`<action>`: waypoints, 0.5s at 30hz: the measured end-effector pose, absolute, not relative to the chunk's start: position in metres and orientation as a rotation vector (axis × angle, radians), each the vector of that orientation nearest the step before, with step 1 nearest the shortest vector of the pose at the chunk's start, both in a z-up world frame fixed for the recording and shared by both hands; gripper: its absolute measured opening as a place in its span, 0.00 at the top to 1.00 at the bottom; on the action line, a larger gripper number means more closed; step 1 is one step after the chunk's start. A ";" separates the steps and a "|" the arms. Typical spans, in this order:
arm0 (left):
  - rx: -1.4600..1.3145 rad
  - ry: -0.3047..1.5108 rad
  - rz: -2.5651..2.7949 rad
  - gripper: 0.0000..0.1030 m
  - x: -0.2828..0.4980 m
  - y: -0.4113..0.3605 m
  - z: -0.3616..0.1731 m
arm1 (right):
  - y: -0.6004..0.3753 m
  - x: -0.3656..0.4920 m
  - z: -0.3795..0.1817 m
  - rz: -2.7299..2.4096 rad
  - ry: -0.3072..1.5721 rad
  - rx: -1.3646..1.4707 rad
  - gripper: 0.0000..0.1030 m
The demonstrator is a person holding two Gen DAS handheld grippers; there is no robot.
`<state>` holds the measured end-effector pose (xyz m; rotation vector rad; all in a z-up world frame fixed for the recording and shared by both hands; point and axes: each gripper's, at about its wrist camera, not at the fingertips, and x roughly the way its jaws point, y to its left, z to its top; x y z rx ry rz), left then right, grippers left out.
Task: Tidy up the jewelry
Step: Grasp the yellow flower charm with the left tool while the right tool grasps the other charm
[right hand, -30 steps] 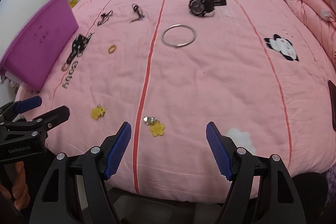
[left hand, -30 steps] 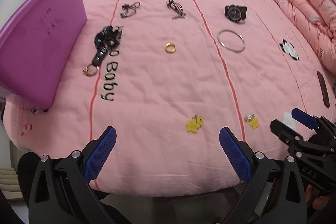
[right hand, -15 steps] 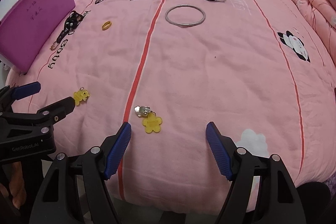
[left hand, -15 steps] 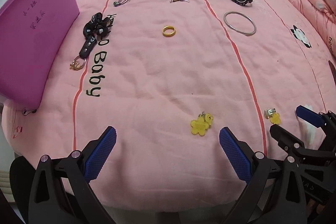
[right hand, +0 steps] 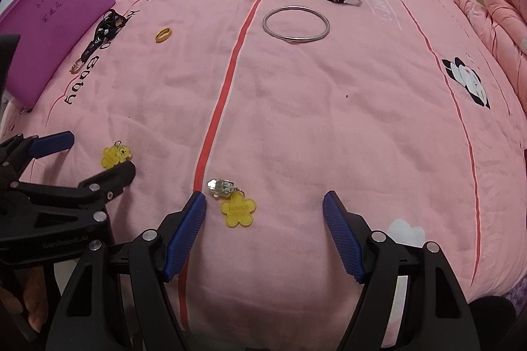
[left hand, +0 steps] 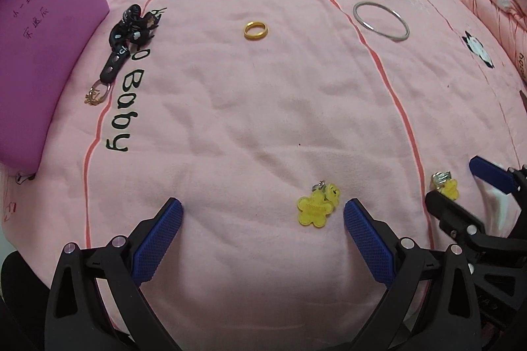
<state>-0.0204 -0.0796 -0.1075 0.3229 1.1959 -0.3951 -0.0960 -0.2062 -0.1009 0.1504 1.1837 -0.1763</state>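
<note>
Both tools hang wide and empty over the near edge of the bed (right hand: 296, 120), the left tool (left hand: 263, 216) beside one yellow flower charm (left hand: 314, 209) and the right tool (right hand: 263, 209) around another yellow charm (right hand: 237, 212), so the pickup step looks at hand, calling for lowering and closing.

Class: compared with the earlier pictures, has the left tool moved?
Yes. The left tool has come down closer to the pink bedspread; the yellow flower charm now lies between its fingers.
</note>
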 end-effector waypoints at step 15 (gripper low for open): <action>0.311 1.137 -0.386 0.05 -0.027 -0.078 -0.113 | -0.201 -0.094 -0.107 -0.178 1.180 0.104 0.33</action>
